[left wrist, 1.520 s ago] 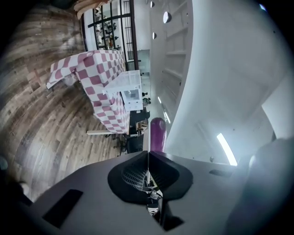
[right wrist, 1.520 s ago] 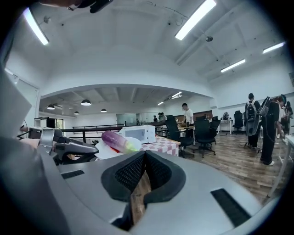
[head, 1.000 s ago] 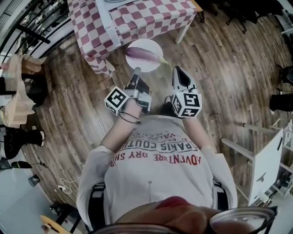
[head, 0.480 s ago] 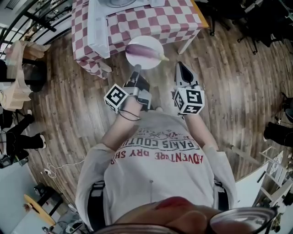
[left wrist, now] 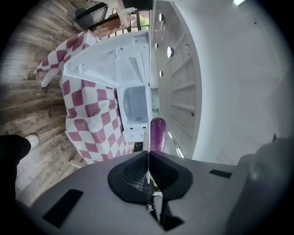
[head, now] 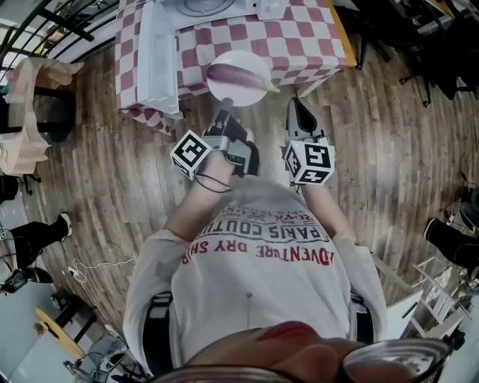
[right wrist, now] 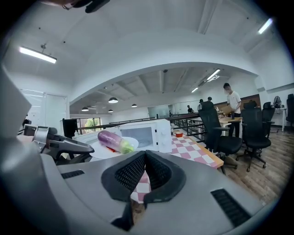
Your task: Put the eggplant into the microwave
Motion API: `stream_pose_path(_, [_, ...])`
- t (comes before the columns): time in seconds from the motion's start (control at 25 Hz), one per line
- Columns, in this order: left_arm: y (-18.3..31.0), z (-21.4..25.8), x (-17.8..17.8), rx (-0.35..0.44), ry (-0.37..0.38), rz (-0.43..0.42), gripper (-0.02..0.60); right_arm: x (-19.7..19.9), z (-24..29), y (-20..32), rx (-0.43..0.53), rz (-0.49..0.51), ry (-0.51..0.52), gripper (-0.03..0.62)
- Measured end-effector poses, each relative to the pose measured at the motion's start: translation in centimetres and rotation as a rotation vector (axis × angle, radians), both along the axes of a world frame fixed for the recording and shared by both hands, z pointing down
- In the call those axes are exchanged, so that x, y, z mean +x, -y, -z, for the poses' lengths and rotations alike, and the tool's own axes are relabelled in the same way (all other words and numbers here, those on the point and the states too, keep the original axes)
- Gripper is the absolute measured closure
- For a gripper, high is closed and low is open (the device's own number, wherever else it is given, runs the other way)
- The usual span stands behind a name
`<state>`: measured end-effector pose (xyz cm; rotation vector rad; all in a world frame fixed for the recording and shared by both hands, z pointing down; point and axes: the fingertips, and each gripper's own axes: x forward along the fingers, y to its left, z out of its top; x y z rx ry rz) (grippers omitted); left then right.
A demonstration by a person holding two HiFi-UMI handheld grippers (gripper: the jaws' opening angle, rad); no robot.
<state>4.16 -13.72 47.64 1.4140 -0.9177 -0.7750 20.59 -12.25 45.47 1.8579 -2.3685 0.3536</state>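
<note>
A purple eggplant (head: pixel 234 75) with a green stem lies on a white plate (head: pixel 251 92). My left gripper (head: pixel 223 115) is shut on the plate's near rim and holds it level over the front edge of the checked table (head: pixel 299 37). The white microwave (head: pixel 213 6) stands on that table with its door (head: pixel 157 56) swung open. In the left gripper view the plate (left wrist: pixel 147 137) shows edge-on between the jaws, with the eggplant (left wrist: pixel 157 132) and the open microwave (left wrist: pixel 135 103) beyond. My right gripper (head: pixel 295 106) is beside the plate, shut and empty. Its own view shows the eggplant (right wrist: pixel 112 140) and microwave (right wrist: pixel 149 133).
The red-and-white tablecloth (left wrist: pixel 85 103) hangs down over the table's front. Wooden floor (head: pixel 389 149) surrounds the table. Black office chairs (right wrist: pixel 220 133) and a standing person (right wrist: pixel 233 103) are off to the right. A small red object (right wrist: pixel 178 134) sits on the table by the microwave.
Both grippers and the plate with the eggplant have moved toward the table. The plate, earlier over the floor in front, now hangs over the table's edge, nearer the open microwave.
</note>
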Motion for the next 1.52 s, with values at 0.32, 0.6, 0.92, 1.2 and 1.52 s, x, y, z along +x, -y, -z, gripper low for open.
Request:
stream_pose_path(0.32, [13.0,0.2,0.3,-0.004,-0.025,0.008,0.554,-0.5,0.8,13.5,0.009,0.015,-0.024,0.569])
stream_pose_path(0.6, [20.5,-0.5,-1.6,-0.018,-0.025,0.059,0.554,-2.5,0.4,22.3,0.0,0.082,-0.038,0.569])
stream_pose_path(0.92, [24.3,-3.0,-3.9,-0.079,-0.026,0.192,0.554,-4.9,-1.6,28.8,-0.032,0.221,-0.044,0.569])
stream_pose_path(1.2, [26.7,-5.0,-4.5,-0.129,-0.036,0.349,0.554,-6.7,-3.6,33.4,-0.058,0.384,-0.057,0.569])
stream_pose_path(1.52, [29.8,-10.1,-4.9,-0.193,-0.086,0.426,0.554,-7.5,-7.0,36.3,-0.123,0.462,-0.063,0.569])
